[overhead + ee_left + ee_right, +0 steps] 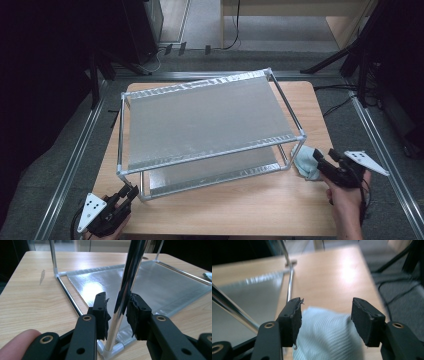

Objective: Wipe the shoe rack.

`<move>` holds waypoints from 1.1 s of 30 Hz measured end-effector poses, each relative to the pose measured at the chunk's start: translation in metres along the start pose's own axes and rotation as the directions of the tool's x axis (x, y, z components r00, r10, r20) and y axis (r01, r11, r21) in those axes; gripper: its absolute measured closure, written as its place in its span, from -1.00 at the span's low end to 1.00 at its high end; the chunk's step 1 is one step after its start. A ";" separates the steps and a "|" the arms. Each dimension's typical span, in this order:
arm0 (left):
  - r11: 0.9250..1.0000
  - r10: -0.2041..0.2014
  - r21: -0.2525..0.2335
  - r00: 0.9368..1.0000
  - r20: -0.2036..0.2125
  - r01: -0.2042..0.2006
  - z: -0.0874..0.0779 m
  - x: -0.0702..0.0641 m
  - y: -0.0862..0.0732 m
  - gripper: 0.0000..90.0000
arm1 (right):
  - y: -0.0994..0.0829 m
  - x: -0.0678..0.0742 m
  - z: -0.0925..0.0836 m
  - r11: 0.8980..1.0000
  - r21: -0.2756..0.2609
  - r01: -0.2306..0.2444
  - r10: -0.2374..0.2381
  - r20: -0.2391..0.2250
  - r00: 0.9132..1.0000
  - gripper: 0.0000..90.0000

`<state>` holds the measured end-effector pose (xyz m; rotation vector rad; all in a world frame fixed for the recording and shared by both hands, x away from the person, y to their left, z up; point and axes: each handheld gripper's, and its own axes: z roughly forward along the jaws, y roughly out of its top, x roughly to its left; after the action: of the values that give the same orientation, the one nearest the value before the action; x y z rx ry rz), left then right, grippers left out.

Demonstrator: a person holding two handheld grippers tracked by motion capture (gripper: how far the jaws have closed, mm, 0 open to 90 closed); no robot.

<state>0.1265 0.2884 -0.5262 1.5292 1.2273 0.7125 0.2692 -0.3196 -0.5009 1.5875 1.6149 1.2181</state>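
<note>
**Two hand-held grippers at a metal rack on a table**

Left side. The left hand-held gripper (129, 192) sits at the near left corner of the table (225, 210), held from below by the person's left hand (107, 225). In the left gripper view its jaws stand either side of the rack's upright corner post (122, 302); a slim gap shows between each pad and the post, so the jaws are released and grasp nothing. A fingertip (17, 341) shows at the lower left of that view.

Centre. The rack (210, 117) is a two-level shelf of bright metal tubes and grey panels. It stands on the wooden table, turned slightly against the table's edges. The upper shelf (205, 120) covers most of the lower shelf (210, 175), whose front strip shows beneath it. The post between the left jaws rises from a white corner joint (112, 352) at the rack's base.

Right side. A pale blue-grey cloth (305, 160) lies crumpled on the table, just beside the rack's near right corner. The right hand-held gripper (318, 159), held by the right hand (345, 195), points at it from the right. In the right gripper view the jaws stand wide apart over the cloth (329, 335); the pads do not press on it, so this gripper too is released.
</note>
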 end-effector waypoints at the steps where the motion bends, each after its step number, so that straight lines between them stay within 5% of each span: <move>1: 1.000 0.002 0.000 1.000 0.002 -0.002 0.000 0.000 0.000 0.55 | -0.003 0.002 0.007 0.999 0.031 0.006 -0.007 0.005 1.000 -0.07; 7: 1.000 0.015 0.006 1.000 -0.002 -0.015 0.000 -0.001 -0.001 0.55 | -0.019 0.007 0.036 0.989 0.140 0.038 -0.045 0.044 0.998 -0.18; 12: 1.000 0.006 -0.002 1.000 -0.009 -0.006 -0.001 0.001 -0.001 0.55 | -0.028 0.009 0.041 0.976 0.195 0.096 -0.111 0.064 0.992 -0.18; 13: 1.000 0.006 -0.004 1.000 -0.005 -0.006 -0.002 0.002 -0.001 0.54 | -0.034 0.008 0.044 0.967 0.228 0.115 -0.134 0.071 0.988 -0.17; 18: 1.000 0.012 -0.005 1.000 -0.006 -0.012 -0.002 0.001 -0.001 0.55 | -0.034 0.008 0.042 0.961 0.248 0.124 -0.148 0.083 0.985 -0.10; 21: 1.000 0.013 -0.006 1.000 -0.003 -0.013 -0.002 0.001 -0.001 0.55 | -0.032 0.011 0.042 0.948 0.282 0.150 -0.183 0.094 0.979 -0.08; 24: 1.000 0.012 -0.007 1.000 0.010 -0.011 -0.002 0.001 -0.001 0.58 | -0.031 0.012 0.040 0.938 0.301 0.172 -0.203 0.076 0.976 0.14; 26: 1.000 0.013 -0.006 0.999 0.030 -0.012 -0.001 0.001 -0.001 0.61 | -0.031 0.011 0.039 0.938 0.300 0.175 -0.205 0.070 0.976 0.28; 27: 1.000 0.030 -0.008 0.999 0.033 -0.030 -0.001 -0.001 0.000 0.66 | -0.033 0.008 0.036 0.940 0.289 0.182 -0.211 0.074 0.975 0.57; 30: 0.999 0.035 -0.006 0.999 0.041 -0.035 0.000 -0.003 0.000 0.75 | -0.035 0.007 0.033 0.940 0.280 0.195 -0.220 0.058 0.974 0.73; 33: 0.999 0.054 -0.003 0.997 0.049 -0.054 0.000 -0.006 0.000 0.77 | -0.037 0.006 0.025 0.944 0.285 0.166 -0.169 -0.013 0.986 0.76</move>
<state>0.1242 0.2834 -0.5257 1.5744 1.1524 0.7066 0.2739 -0.3039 -0.5429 1.5819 1.9449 0.9173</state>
